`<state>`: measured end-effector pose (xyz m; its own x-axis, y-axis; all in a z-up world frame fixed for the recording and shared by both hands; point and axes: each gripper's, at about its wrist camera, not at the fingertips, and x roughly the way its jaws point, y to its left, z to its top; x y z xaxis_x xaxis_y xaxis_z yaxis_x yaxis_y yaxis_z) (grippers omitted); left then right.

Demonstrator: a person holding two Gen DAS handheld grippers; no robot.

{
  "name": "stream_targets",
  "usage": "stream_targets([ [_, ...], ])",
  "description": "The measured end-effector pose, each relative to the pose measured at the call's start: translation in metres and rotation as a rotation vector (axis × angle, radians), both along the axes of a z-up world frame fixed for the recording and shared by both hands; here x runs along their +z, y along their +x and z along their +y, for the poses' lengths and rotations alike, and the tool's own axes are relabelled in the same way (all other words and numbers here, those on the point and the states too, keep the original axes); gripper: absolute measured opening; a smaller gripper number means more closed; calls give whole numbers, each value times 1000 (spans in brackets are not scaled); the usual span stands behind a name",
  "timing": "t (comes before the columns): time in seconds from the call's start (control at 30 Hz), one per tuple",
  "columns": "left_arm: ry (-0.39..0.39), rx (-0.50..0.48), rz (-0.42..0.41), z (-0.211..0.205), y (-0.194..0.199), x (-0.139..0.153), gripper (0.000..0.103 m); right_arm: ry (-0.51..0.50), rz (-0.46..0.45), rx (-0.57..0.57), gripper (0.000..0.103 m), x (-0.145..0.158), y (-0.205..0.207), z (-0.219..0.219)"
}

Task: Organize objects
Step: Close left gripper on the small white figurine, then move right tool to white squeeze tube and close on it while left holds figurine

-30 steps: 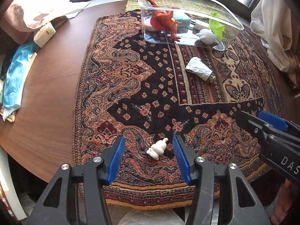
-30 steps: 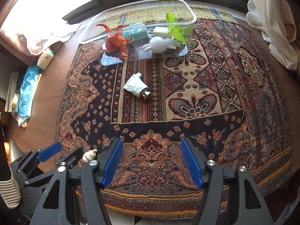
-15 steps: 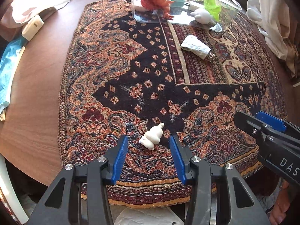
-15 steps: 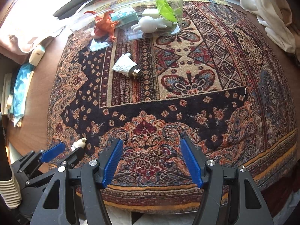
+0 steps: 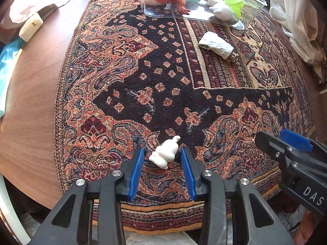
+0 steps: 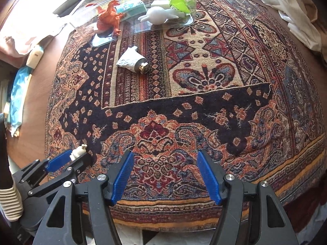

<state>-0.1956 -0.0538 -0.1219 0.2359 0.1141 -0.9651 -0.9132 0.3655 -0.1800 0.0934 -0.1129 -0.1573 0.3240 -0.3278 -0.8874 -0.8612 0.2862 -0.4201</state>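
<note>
Left gripper (image 5: 162, 157) is open around the small white figure (image 5: 165, 152) lying on the near rug (image 5: 122, 77); right gripper (image 6: 165, 175) hovers open, holding nothing.

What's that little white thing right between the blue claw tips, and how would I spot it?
On the patterned red and dark woven rug, look at its near edge, far from the clear plastic bin. A small white lumpy figurine lies on its side between the left claw's blue pads, much smaller than the crumpled white tube.
</note>
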Motion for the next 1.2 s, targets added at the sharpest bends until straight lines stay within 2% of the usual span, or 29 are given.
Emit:
stream_targets([
  [0.13,9,-9,-6,0,0,0,28,-2,-1,9,65,-3,-2,2],
  [0.63,58,40,-82,-1,-21,29,28,42,31,63,65,-1,-12,26],
  [1.2,149,121,-107,48,-17,56,28,172,78,173,65,-4,-9,86],
])
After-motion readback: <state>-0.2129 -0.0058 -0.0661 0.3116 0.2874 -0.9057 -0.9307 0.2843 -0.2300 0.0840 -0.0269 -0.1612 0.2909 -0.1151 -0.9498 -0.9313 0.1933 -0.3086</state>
